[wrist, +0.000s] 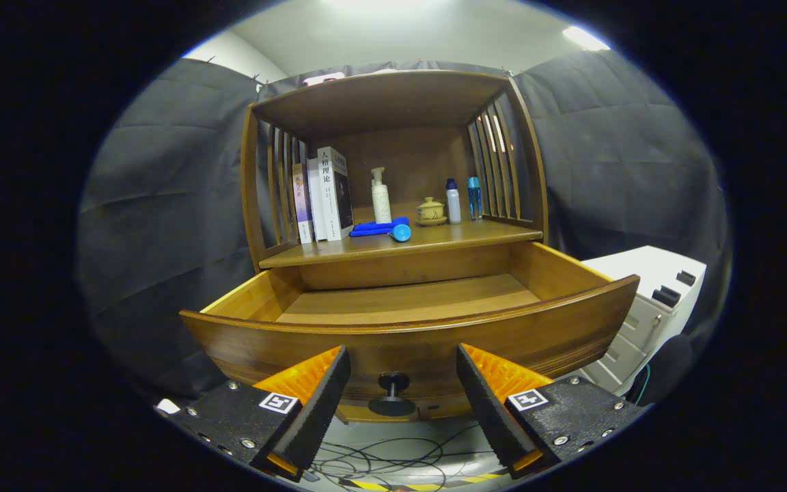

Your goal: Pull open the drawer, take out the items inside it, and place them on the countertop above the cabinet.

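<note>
A wooden cabinet has its drawer (pixel 407 328) pulled out toward me, and the part of the drawer floor I can see is bare wood. A dark round knob (pixel 393 391) sits on the drawer front, between my fingertips. My gripper (pixel 402 372) stands open, a finger on each side of the knob, touching nothing. On the countertop (pixel 434 240) above the drawer lies a blue item (pixel 383 228), flat, with a round blue cap at its near end.
On the countertop also stand several books (pixel 324 195), a white pump bottle (pixel 380 197), a small lidded pot (pixel 430 211) and two small bottles (pixel 463 199). A white drawer unit (pixel 646 314) stands to the right of the cabinet. Cables (pixel 393 458) lie on the floor below.
</note>
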A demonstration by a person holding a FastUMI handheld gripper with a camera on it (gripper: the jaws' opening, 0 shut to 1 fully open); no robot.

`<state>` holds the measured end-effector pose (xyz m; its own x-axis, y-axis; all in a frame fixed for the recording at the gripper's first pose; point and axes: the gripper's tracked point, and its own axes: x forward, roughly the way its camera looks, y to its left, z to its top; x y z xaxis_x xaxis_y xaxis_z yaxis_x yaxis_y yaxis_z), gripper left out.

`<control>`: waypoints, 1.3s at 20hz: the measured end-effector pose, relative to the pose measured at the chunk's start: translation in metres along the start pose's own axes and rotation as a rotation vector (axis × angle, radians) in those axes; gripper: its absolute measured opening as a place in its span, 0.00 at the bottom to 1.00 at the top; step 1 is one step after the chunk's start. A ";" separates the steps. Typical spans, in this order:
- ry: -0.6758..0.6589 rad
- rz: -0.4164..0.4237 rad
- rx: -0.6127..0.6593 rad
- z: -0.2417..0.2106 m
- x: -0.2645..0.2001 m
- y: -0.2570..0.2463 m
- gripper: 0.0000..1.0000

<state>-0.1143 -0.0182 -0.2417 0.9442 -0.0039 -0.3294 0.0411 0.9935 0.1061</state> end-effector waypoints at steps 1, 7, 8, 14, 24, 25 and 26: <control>0.005 -0.003 -0.010 -0.003 0.003 0.000 0.96; -0.005 -0.045 -0.064 -0.005 0.011 -0.006 0.93; -0.012 -0.041 -0.066 -0.003 0.014 -0.008 0.94; -0.023 -0.047 -0.056 0.005 0.040 -0.015 0.95; -0.034 -0.041 -0.070 0.023 0.112 -0.004 0.93; -0.037 -0.039 -0.070 0.024 0.119 -0.004 0.94; -0.044 -0.037 -0.070 0.026 0.127 -0.004 0.94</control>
<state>0.0138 -0.0259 -0.2597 0.9558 -0.0445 -0.2906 0.0551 0.9981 0.0284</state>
